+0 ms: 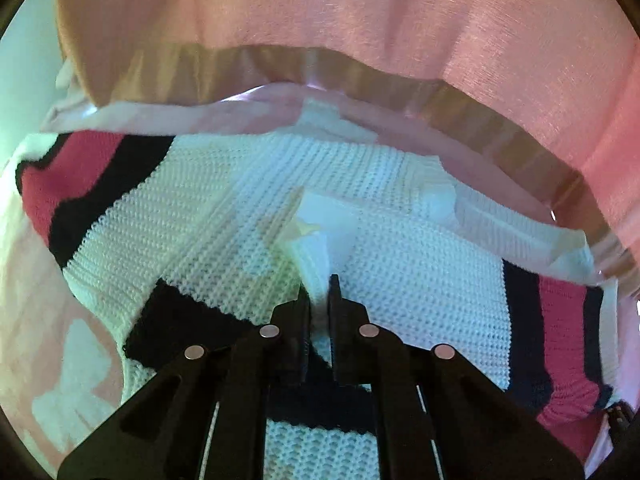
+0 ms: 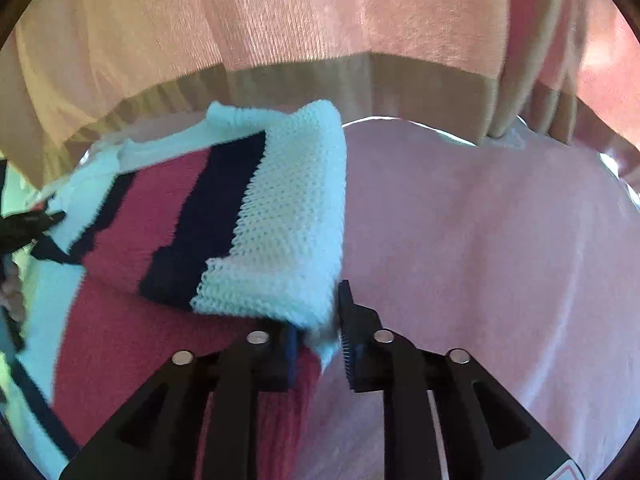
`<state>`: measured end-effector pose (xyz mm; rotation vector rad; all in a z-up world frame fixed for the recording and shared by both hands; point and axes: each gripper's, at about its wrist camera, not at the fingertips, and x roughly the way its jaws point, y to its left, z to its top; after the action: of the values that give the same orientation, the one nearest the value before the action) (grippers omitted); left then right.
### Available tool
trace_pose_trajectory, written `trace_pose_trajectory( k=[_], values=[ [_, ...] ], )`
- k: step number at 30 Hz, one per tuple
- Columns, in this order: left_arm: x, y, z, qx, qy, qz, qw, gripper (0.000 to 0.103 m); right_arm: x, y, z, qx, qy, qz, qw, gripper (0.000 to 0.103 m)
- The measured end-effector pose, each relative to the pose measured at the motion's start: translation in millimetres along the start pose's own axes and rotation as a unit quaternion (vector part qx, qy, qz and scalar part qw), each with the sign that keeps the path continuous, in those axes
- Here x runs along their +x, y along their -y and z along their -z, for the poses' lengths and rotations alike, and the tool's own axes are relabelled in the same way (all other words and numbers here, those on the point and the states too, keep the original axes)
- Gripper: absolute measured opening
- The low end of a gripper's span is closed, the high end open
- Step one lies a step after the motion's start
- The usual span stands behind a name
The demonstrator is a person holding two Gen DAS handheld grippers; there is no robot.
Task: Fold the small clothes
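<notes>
Left tool (image 1: 319,298) pinches knit sweater (image 1: 248,184) | pink cloth (image 2: 480,240) beneath, apparently

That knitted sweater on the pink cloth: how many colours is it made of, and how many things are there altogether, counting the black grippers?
Sweater colours: 3 (white, black, red)
Knitted sweaters: 1
Pink cloths: 1
Grippers: 2, left gripper and right gripper
Total things: 4

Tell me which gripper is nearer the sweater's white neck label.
Left. The left gripper is pinching the white label itself; the right gripper sits at the sweater's folded side edge.
</notes>
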<state>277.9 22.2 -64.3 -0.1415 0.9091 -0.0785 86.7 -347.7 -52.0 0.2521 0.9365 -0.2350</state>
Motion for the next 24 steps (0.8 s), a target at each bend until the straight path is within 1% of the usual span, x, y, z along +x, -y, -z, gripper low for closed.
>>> trace_pose_trajectory(
  k=[1, 3, 5, 6, 7, 8, 9, 10, 11, 12, 13, 14, 16, 17, 18, 19, 20, 22, 23, 24],
  values=[
    [-0.7, -0.3, -0.1, 0.001, -0.001, 0.001, 1.0000, 0.008, -9.7, 0.1, 1.5, 0.005, 0.001, -0.001, 1.000, 0.018],
    [0.7, -3.1, -1.5, -0.004, -0.008, 0.004, 0.9999, 0.009, -39.0, -6.9, 1.7, 0.004, 0.035, -0.008, 0.999, 0.019],
    [1.4, -5.6, -1.9, -0.007, -0.011, 0.007, 0.9999, 0.010, -70.6, -13.1, -0.8, 0.009, 0.095, -0.022, 0.995, 0.020],
    [1.2, -5.1, -1.3, -0.005, -0.010, 0.007, 0.9999, 0.010, -86.9, -17.6, -5.0, 0.020, 0.130, -0.044, 0.990, 0.020],
    [0.8, -6.4, 0.2, -0.003, -0.009, 0.006, 0.9999, 0.010, -91.3, -23.9, -8.1, 0.025, 0.143, -0.060, 0.988, 0.021],
    [5.8, -7.6, -2.1, 0.000, -0.008, 0.002, 1.0000, 0.010, -87.5, -29.6, -13.0, 0.021, 0.140, -0.078, 0.987, 0.021],
    [5.4, -5.8, -1.4, 0.003, -0.007, -0.002, 1.0000, 0.010, -67.8, -39.1, -18.1, 0.002, 0.110, -0.081, 0.991, 0.019],
    [4.1, -6.0, -1.7, 0.005, -0.006, -0.004, 1.0000, 0.010, -47.5, -44.1, -18.8, -0.013, 0.081, -0.071, 0.994, 0.013],
    [3.9, -5.1, -1.3, 0.006, -0.005, -0.006, 0.9999, 0.010, -14.2, -45.8, -14.5, -0.028, 0.033, -0.052, 0.998, 0.009],
    [3.7, -4.7, -1.2, 0.008, -0.005, -0.007, 0.9999, 0.010, 4.9, -42.6, -8.0, -0.033, 0.005, -0.030, 0.999, 0.000],
    [3.6, -4.5, -1.0, 0.008, -0.005, -0.006, 0.9999, 0.010, 21.6, -35.0, -0.1, -0.031, -0.023, -0.011, 0.999, 0.000],
    [3.5, -4.2, -0.9, 0.010, -0.005, -0.005, 0.9999, 0.011, 22.4, -26.0, 5.0, -0.021, -0.008, -0.027, 0.999, 0.000],
    [2.5, -3.3, 0.1, 0.014, -0.004, -0.006, 0.9999, 0.011, 10.8, -22.4, -3.5, -0.006, -0.007, -0.020, 1.000, 0.000],
    [2.1, -1.9, 0.5, 0.016, -0.003, -0.010, 0.9998, 0.011, -5.5, -27.5, -8.8, -0.008, 0.025, -0.027, 0.999, 0.000],
    [1.7, 0.0, 0.9, 0.017, -0.001, -0.013, 0.9998, 0.011, -12.7, -31.5, -10.4, -0.019, 0.044, -0.031, 0.998, 0.000],
    [1.2, 0.9, 1.3, 0.017, 0.000, -0.016, 0.9997, 0.011, -13.7, -37.0, -10.6, -0.036, 0.050, -0.021, 0.998, 0.000],
    [0.4, 1.7, 1.7, 0.017, 0.001, -0.018, 0.9997, 0.011, -0.9, -37.7, -5.9, -0.049, 0.030, -0.001, 0.998, 0.000],
    [-3.4, 2.4, 2.8, 0.015, -0.002, -0.020, 0.9997, 0.011, 26.2, -25.1, 4.5, -0.037, -0.014, 0.015, 0.999, 0.000],
    [-6.6, 2.2, 3.2, 0.014, -0.005, -0.019, 0.9997, 0.011, 23.8, -22.2, 8.9, -0.031, 0.008, 0.008, 0.999, 0.000],
    [-9.5, 1.5, 3.6, 0.014, -0.006, -0.018, 0.9997, 0.011, 20.0, -26.5, 6.5, -0.035, 0.002, 0.021, 0.999, 0.000]
  ],
)
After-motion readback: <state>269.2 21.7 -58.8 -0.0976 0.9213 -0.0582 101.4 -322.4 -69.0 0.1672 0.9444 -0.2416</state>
